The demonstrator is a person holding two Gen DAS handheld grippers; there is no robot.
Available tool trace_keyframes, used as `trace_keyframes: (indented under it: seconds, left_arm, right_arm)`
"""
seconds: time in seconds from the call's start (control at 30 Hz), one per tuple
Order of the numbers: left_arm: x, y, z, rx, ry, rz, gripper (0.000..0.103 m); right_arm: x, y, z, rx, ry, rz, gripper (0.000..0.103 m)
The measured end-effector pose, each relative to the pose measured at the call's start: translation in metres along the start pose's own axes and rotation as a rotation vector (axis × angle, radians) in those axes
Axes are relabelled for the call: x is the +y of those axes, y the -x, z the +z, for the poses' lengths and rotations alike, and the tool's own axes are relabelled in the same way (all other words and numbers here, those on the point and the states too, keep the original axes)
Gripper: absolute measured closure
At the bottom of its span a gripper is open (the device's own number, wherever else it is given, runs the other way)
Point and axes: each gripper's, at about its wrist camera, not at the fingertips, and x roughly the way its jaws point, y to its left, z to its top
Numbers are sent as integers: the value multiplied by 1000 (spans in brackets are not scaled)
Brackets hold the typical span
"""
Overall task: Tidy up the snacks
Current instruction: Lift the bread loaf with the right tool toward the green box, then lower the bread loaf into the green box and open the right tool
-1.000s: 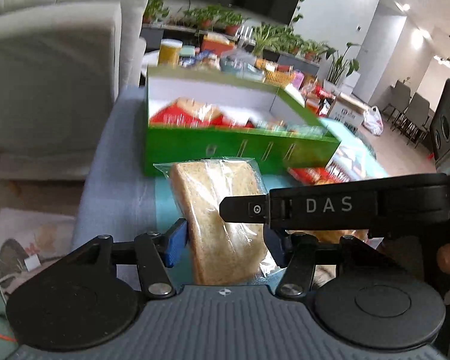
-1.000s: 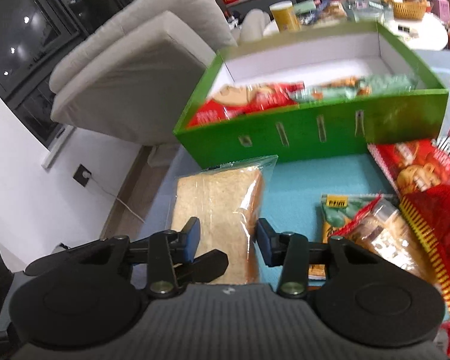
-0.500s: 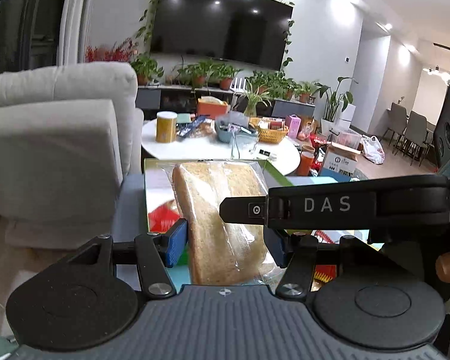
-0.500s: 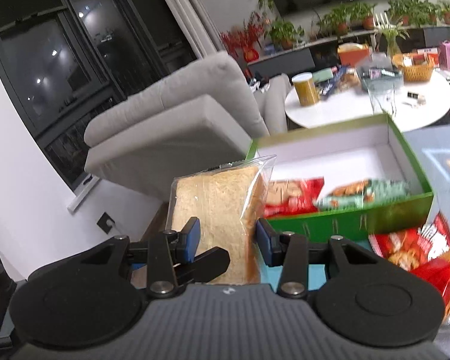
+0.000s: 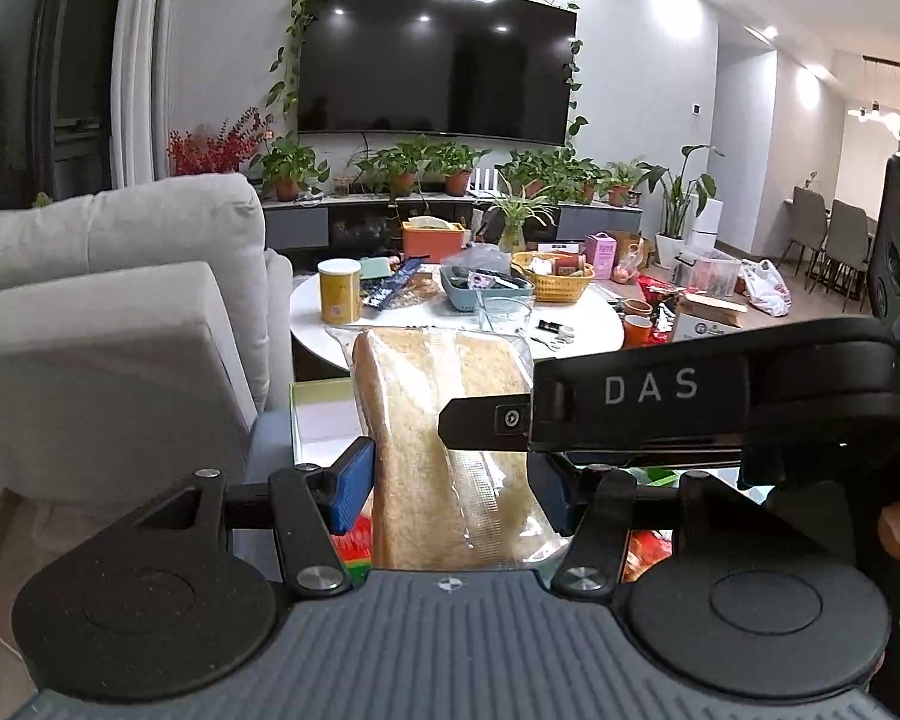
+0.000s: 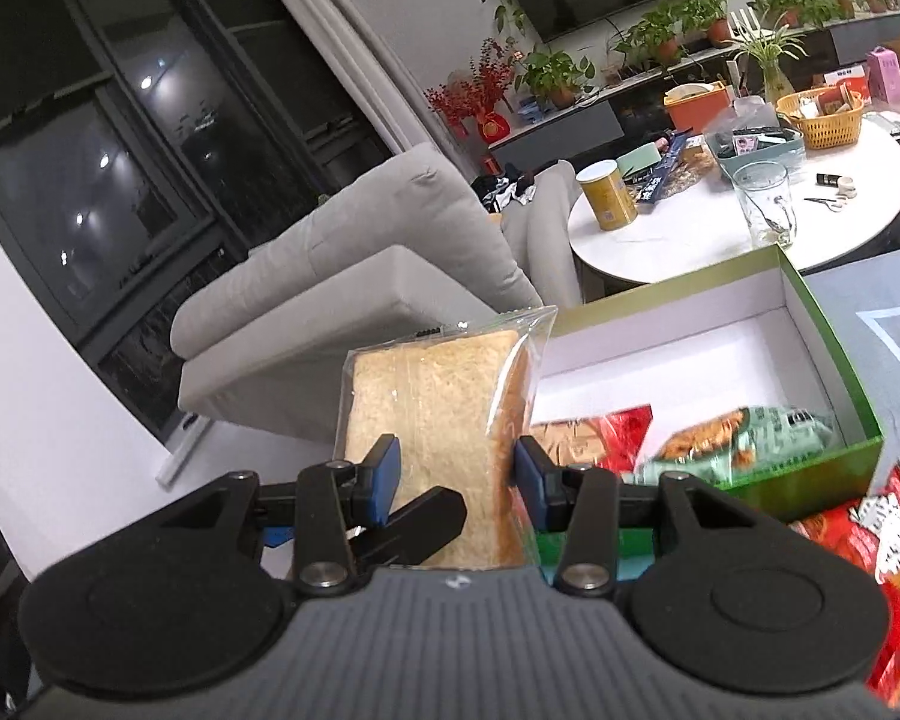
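The bagged bread (image 6: 435,414) is clamped by both the left gripper (image 5: 450,480) and the right gripper (image 6: 456,474), whose jaws have just been easing apart; it could be dropped short of the green box (image 6: 822,468), near its front edge.

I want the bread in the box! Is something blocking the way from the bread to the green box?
Nothing visible blocks it. The bagged bread is held up in the air just left of the green box, whose top is open. Snack packets fill the near part, but the white floor behind them is bare.
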Motion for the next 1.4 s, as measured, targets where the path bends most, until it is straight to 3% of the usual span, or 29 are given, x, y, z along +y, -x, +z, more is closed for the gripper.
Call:
trace_keyframes:
  seconds: [0.37,0.83,1.13,1.3,1.4]
  left_arm:
    - [11,-49,19,14,-31,20,51]
    - [37,-115,11,69,5,27,51]
    - [51,-137,-1,129,55,33,49]
    - [59,-141,-7,162,77,101,47]
    - [61,-138,-6,166,93,102,47]
  right_arm:
    - [-22,-32,23,-12,-62,15,54]
    - [-45,-80,28,32,-93,-29,53]
    - [-48,-99,21,73,-68,-52,53]
    - [-48,-98,17,76,-50,-67,54]
    - [-47,-94,18,75,-45,-59,54]
